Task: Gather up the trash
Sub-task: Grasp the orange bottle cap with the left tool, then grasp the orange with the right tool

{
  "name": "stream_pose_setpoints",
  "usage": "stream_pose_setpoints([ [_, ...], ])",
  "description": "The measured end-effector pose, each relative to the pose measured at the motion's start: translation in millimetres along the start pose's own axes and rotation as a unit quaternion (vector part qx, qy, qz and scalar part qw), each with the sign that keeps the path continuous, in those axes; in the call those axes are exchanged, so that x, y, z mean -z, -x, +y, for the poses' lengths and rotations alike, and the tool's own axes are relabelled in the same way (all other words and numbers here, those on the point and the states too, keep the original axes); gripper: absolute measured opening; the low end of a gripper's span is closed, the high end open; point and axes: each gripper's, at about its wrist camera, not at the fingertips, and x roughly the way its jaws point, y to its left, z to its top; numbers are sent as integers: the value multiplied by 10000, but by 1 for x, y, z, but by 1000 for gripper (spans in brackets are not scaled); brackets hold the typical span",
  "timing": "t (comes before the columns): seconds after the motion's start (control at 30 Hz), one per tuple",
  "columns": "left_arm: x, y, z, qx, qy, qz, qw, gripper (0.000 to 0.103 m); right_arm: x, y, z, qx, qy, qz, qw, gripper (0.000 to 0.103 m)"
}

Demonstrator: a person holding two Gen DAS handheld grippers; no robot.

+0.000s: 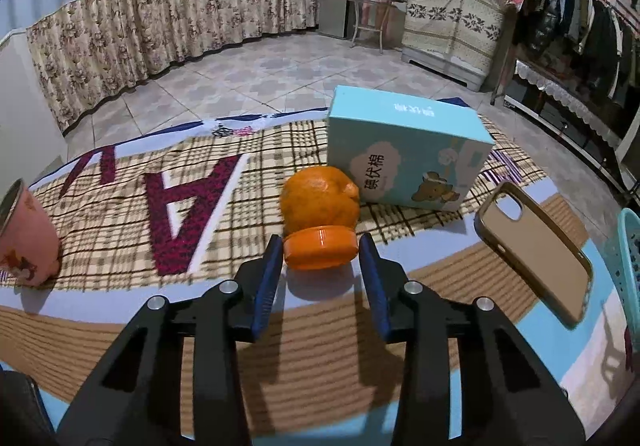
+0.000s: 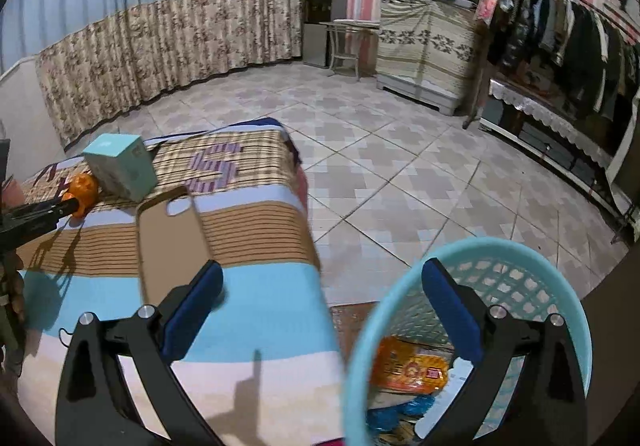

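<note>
In the left wrist view my left gripper [image 1: 320, 250] is shut on an orange bottle cap [image 1: 320, 248], held just above the blanket-covered table [image 1: 280, 346]. An orange peel [image 1: 320, 200] lies right behind the cap. In the right wrist view my right gripper [image 2: 322, 296] is open and empty above the table's right edge, over a teal mesh trash basket [image 2: 556, 278] on the floor. The basket holds an orange wrapper [image 2: 408, 366] and blue scraps. The left gripper and the orange peel [image 2: 82, 188] show at far left.
A light blue box [image 1: 408, 150] stands behind the peel, also in the right wrist view [image 2: 120, 166]. A tan phone case [image 1: 536, 250] lies to the right. A pink cup [image 1: 24, 234] is at far left. The basket's rim [image 1: 626, 262] sits past the table's right edge.
</note>
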Motion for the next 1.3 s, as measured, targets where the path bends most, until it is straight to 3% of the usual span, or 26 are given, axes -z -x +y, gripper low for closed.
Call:
stream_pose_setpoints([
  [0.1, 8, 18, 12, -24, 36, -83, 10000, 38, -3, 3, 28, -134, 121, -45, 9998, 98],
  [0.33, 24, 61, 64, -553, 87, -354, 9978, 38, -12, -2, 100, -579, 256, -79, 9980, 97],
  [0.6, 37, 86, 132, -955, 540, -474, 9928, 38, -22, -24, 182, -950, 379, 16, 9948, 97],
  [0.87, 52, 85, 164, -1054, 981, -476, 9884, 38, -28, -55, 249, -1061, 671, 204, 9919, 97],
  [1.07, 57, 84, 173, -1013, 1124, -487, 9873, 38, -31, -73, 274, -1005, 908, 277, 9904, 96],
  [1.23, 56, 86, 172, -997, 1125, -535, 9872, 38, -38, -88, 287, -1101, 966, 395, 9884, 83],
  [1.3, 57, 86, 173, -999, 1128, -532, 9871, 38, -40, -93, 292, -1119, 1062, 453, 9870, 69],
])
